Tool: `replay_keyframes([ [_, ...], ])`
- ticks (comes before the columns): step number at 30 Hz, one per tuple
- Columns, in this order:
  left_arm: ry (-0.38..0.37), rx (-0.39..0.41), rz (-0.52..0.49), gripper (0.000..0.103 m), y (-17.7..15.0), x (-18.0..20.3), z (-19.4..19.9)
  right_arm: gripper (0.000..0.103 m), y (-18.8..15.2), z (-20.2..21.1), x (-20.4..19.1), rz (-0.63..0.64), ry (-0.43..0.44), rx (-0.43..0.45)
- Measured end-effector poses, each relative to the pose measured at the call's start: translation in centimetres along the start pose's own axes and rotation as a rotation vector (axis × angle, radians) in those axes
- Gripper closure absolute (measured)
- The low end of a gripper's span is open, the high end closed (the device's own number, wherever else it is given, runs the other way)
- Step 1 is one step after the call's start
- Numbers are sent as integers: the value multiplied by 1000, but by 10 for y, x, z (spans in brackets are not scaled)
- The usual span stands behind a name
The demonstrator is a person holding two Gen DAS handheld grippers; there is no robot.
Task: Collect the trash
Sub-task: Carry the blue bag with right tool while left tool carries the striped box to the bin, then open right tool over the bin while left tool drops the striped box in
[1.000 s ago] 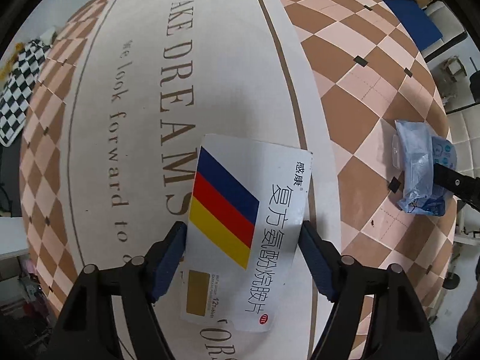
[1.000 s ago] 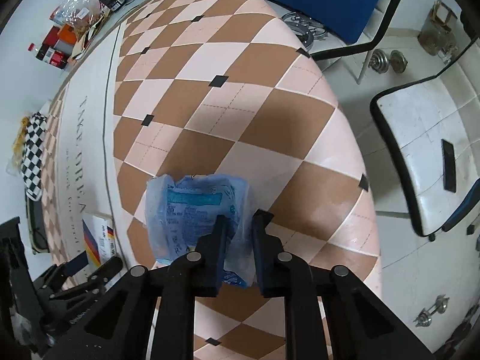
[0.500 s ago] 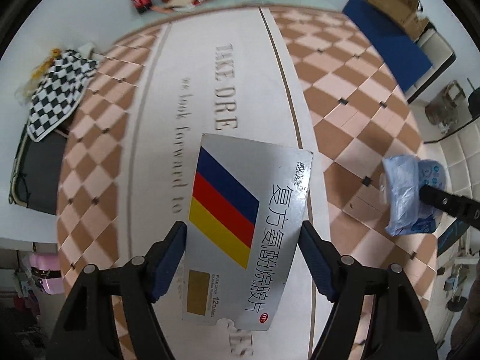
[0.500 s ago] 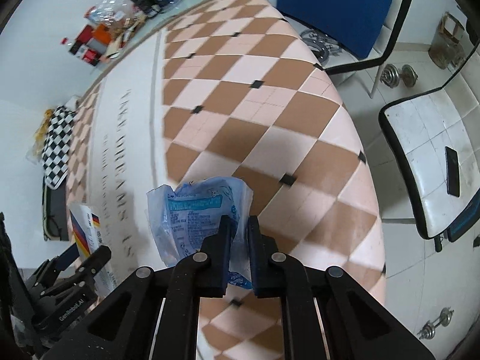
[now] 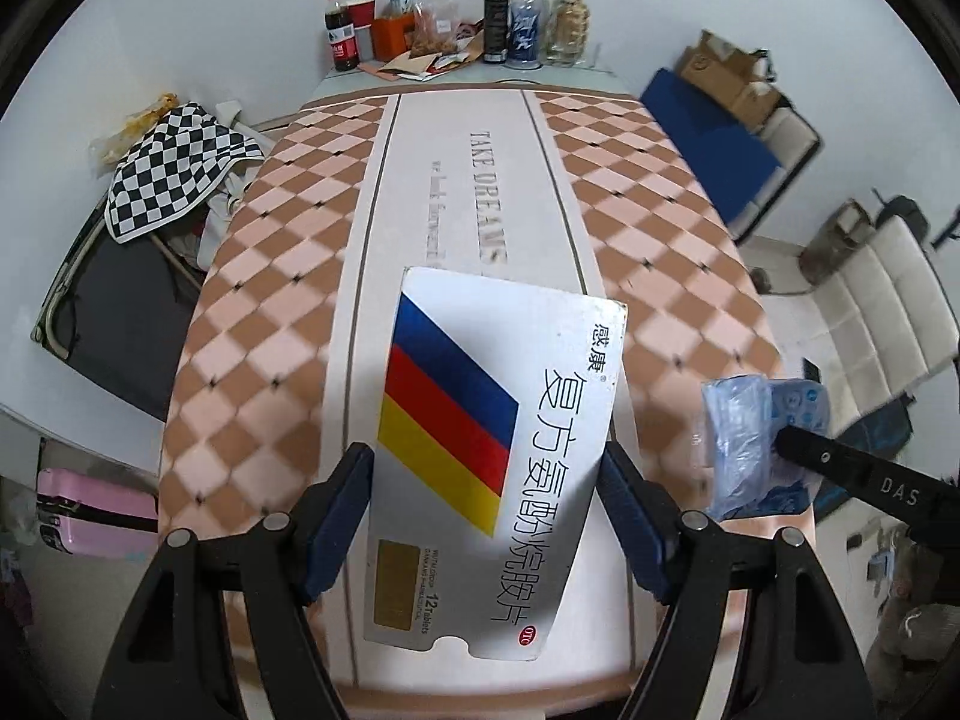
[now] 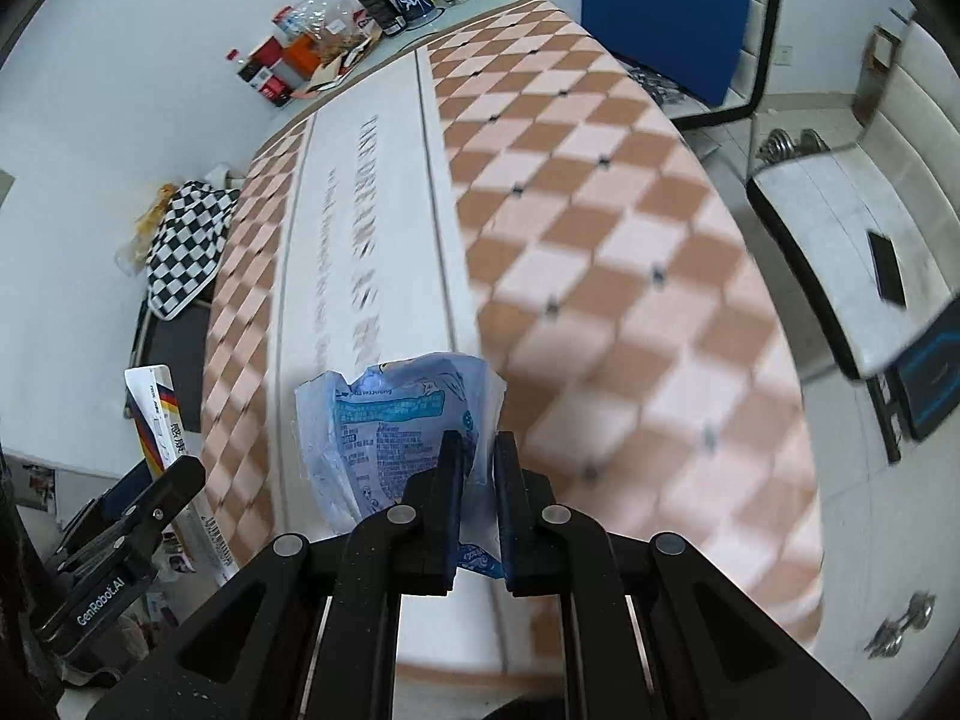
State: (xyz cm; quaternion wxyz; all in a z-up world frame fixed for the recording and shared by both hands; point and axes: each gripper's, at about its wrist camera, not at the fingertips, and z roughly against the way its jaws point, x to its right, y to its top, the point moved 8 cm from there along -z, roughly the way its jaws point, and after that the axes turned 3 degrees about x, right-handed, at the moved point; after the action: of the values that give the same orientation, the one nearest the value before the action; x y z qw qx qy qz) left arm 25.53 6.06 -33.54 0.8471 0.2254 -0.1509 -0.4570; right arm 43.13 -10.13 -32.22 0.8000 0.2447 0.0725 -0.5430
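Left gripper (image 5: 483, 516) clamped on box (image 5: 480, 438), "12 Tablets", above table (image 5: 270, 312) reading "TAKE DREAMS". Right gripper (image 6: 477, 501) pinching blue wrapper (image 6: 390, 426), also aloft. Bottles (image 5: 522, 24) at far edge.

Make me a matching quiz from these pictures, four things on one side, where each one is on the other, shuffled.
1. medicine box
2. blue plastic wrapper
3. cola bottle
4. checkered cloth

A. far end of the table
B. between the right gripper's fingers
C. draped beside the table's left edge
D. between the left gripper's fingers

Pairs: 1-D, 2-B, 3-A, 4-C
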Motion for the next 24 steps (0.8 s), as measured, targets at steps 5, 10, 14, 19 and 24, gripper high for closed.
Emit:
replay_keyframes([
  [5,-57,-19,-24,30,-75,-14,42,93,-102,37,-2,-59,-19,5],
  [10,-96,-95,-21,30,-152,-25,55,93,-207,58,11,-123,-39,-44],
  [14,-120,-187,10,30,-214,-30,44,93,-278,50,31,-149,-67,-121],
  [19,-150,-350,78,30,-297,-34,-11,93,-360,1,71,-192,-99,-251],
  [24,-187,-463,145,30,-358,-33,-104,93,-414,-86,119,-214,-130,-328],
])
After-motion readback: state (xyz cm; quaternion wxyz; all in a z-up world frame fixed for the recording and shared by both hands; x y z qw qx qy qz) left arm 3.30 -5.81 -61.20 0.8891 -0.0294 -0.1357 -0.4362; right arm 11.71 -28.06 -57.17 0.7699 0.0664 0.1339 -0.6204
